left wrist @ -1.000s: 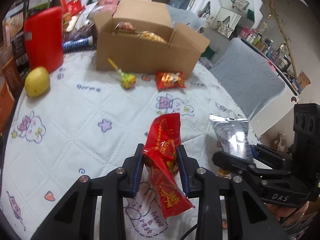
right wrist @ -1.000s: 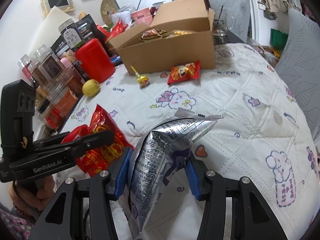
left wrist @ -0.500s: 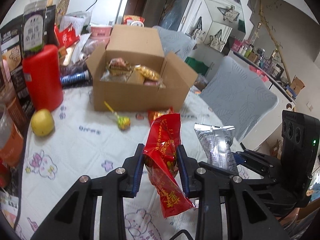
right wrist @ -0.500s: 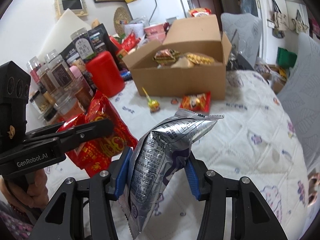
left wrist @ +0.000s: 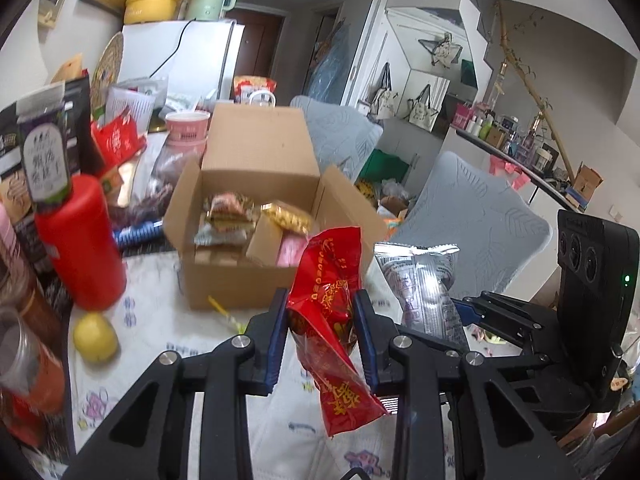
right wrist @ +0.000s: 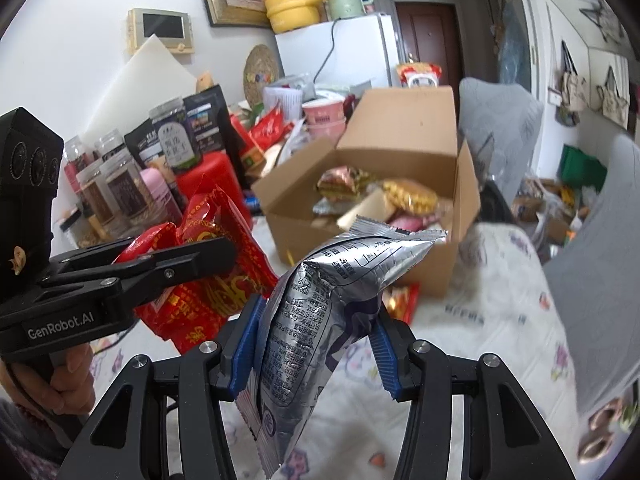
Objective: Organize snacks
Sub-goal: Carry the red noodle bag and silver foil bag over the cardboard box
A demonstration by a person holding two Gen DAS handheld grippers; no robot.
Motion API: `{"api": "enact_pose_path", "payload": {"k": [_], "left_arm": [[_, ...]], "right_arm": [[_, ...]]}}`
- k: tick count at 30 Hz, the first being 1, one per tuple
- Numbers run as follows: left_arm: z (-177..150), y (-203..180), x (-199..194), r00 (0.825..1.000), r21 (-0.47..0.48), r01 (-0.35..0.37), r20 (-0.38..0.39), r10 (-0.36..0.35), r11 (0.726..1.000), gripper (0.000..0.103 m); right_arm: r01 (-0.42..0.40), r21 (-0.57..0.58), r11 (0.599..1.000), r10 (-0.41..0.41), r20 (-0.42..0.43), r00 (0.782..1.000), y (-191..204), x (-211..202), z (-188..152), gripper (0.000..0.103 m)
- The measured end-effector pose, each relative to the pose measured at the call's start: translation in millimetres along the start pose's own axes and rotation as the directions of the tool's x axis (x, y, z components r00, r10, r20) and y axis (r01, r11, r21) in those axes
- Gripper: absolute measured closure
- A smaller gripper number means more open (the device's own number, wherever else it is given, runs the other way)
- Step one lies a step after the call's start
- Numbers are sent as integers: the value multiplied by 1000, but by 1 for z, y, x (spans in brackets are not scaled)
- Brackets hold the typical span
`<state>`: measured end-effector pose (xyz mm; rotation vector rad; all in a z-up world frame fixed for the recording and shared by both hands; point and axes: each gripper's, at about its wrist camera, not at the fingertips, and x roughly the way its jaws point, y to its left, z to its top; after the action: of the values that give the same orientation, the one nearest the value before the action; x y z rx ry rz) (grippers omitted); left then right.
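Observation:
My left gripper (left wrist: 320,312) is shut on a red snack packet (left wrist: 330,304) and holds it in the air in front of the open cardboard box (left wrist: 240,280). My right gripper (right wrist: 314,330) is shut on a silver snack packet (right wrist: 316,312), also lifted. The two grippers are side by side; the red packet (right wrist: 208,292) shows at left in the right wrist view, the silver packet (left wrist: 424,292) at right in the left wrist view. The box (right wrist: 360,240) holds several snacks. A small red packet (right wrist: 402,300) and a lollipop (left wrist: 226,314) lie in front of it.
A red canister (left wrist: 80,244), a yellow fruit (left wrist: 95,336) and jars (right wrist: 116,188) crowd the table's left side. A white fridge (right wrist: 340,48) stands behind. Grey chairs (left wrist: 472,224) stand at the right. The quilted tablecloth (right wrist: 500,320) covers the table.
Both grippers have risen from the tablecloth with their packets and moved toward the box, which now looks nearer and shows its inside.

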<state>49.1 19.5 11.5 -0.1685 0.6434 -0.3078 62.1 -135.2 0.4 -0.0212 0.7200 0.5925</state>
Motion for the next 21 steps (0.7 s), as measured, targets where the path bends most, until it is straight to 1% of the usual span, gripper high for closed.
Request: {"api": "enact_pose_path", "payload": {"k": [5,10,21], "left_arm": [[25,4,6,999,11,-7,43,6,1000,72],[52,10,17,996,16,-12,92,10,1000,72],[102,24,42,987,23,-26,160,22,999,72]], "right_arm": [[-9,-11,1000,9,36,999,-6,6,27,53],[1,-24,1000,1,75,997,-15,15,53,53],[36,-44,998,-29,147,989,-33,38,110,53]]}}
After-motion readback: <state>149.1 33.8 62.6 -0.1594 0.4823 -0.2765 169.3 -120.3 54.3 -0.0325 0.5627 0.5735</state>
